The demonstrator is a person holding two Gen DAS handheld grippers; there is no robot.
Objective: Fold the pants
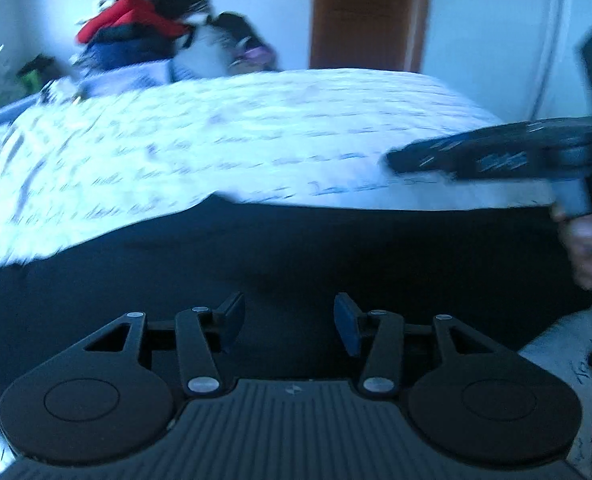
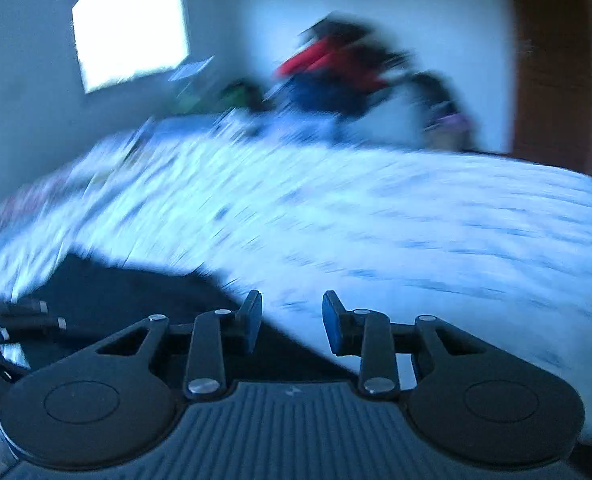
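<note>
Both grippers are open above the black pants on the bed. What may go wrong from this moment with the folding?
1. Neither the left gripper nor the right gripper holds cloth, so the black pants may lie uneven or slip out of their fold.
2. Both views are blurred, so the next grasp may miss the pants' edge and pinch the printed bedsheet instead.
3. In the left view the right gripper is close; the two may collide.

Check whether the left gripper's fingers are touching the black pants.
Cannot tell. In the left wrist view the left gripper stands open with nothing between its fingers, but the pants lie dark behind them, hiding any gap.
</note>
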